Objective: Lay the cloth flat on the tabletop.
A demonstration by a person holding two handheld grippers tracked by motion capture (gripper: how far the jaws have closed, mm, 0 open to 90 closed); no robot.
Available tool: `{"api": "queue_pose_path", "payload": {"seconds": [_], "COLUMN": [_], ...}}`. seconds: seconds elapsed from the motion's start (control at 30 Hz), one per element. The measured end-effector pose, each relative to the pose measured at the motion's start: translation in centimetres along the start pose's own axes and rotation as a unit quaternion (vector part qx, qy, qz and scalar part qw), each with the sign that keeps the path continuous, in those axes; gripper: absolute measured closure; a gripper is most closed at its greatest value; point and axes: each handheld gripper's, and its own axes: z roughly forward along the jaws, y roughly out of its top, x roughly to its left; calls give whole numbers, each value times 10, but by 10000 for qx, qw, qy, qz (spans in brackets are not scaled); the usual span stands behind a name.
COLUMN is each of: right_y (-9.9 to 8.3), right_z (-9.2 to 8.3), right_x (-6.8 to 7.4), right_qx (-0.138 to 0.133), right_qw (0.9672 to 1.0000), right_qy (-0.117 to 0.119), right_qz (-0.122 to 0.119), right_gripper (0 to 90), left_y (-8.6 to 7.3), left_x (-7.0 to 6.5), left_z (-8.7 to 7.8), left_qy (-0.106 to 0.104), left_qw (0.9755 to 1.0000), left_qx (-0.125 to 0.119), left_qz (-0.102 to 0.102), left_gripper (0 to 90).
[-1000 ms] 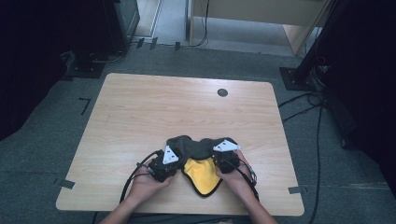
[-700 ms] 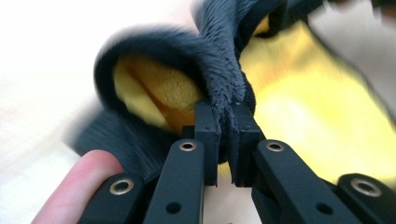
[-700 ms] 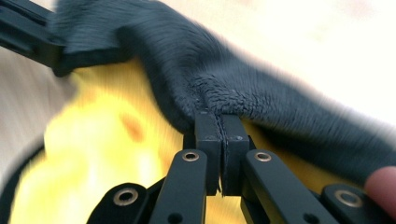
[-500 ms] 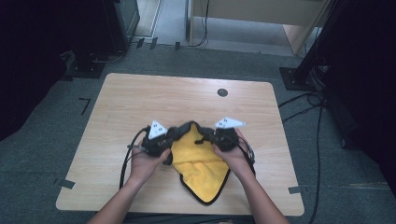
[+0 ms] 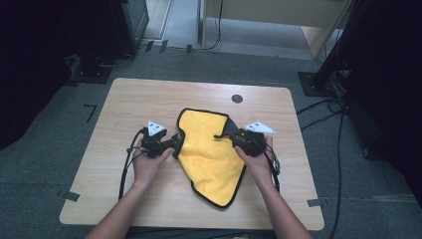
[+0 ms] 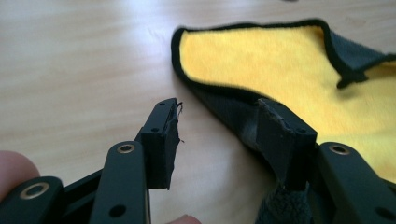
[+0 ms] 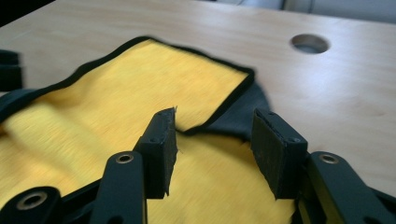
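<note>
A yellow cloth (image 5: 209, 149) with black edging and a dark grey underside lies spread on the wooden table (image 5: 144, 99), one grey corner folded over at its far right. My left gripper (image 5: 173, 147) is at the cloth's left edge; its jaws have just been opening. In the left gripper view the gripper (image 6: 217, 109) stands open, the cloth's (image 6: 261, 60) grey edge beside the right pad. My right gripper (image 5: 225, 136) is at the folded corner and has also just been opening. In the right gripper view the gripper (image 7: 215, 116) gapes over the cloth (image 7: 116, 93), pressing nothing.
A round hole (image 5: 237, 98) sits in the table near its far edge, also seen from the right gripper as a hole (image 7: 309, 43). A black cable (image 5: 125, 164) trails from the left gripper toward the front edge. Dark stands and cables surround the table on the floor.
The cloth was bunched near the front edge with both grippers shut on it. Both hands carried it away from the person and apart, spreading it flat. Both grippers' jaws now stand open.
</note>
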Motion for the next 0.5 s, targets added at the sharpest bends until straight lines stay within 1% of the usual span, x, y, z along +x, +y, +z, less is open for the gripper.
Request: {"api": "queue_pose_path", "payload": {"seconds": [0.03, 0.07, 0.1, 0.13, 0.17, 0.2, 0.23, 0.3, 0.33, 0.37, 0.4, 0.43, 0.5], "right_y": [-4, -9, -16, -25, -31, -31, -43, -56, -56, -65, -65, -70, -73], "right_z": [-3, -7, -10, -14, -16, -16, -17, -16, -16, -12, -12, -9, -7], "right_x": [3, 9, 17, 29, 35, 35, 47, 54, 54, 57, 57, 56, 52], "right_qx": [49, 122, 216, 357, 432, 432, 546, 622, 622, 781, 781, 907, 927], "right_qw": [9999, 9997, 9991, 9976, 9965, 9965, 9947, 9935, 9935, 9926, 9926, 9917, 9923], "right_qy": [88, 192, 356, 552, 673, 673, 782, 800, 800, 723, 723, 710, 573], "right_qz": [-38, -51, -127, -225, -260, -260, -391, -524, -524, -584, -584, -562, -582], "right_gripper": [508, 504, 493, 486, 484, 484, 479, 479, 479, 479, 479, 479, 484], "left_y": [-4, -8, -11, -13, -16, -19, -22, -27, -29, -30, -31, -33, -33], "left_x": [-1, -3, -4, -5, -6, -7, -7, -5, -4, -4, -3, -3, -3], "left_z": [-2, -5, -6, -7, -9, -10, -12, -16, -18, -20, -21, -25, -27], "left_qy": [-100, -184, -239, -289, -335, -375, -402, -476, -508, -523, -551, -605, -627], "left_qw": [9999, 9998, 9997, 9995, 9993, 9991, 9990, 9988, 9987, 9986, 9985, 9981, 9980], "left_qx": [31, 44, 88, 103, 114, 112, 88, 43, 18, 5, -15, -24, -48], "left_qz": [-23, 5, 65, 95, 147, 159, 151, 96, 55, 26, -1, 70, 90], "left_gripper": [497, 498, 497, 496, 494, 494, 493, 491, 491, 488, 488, 480, 477]}}
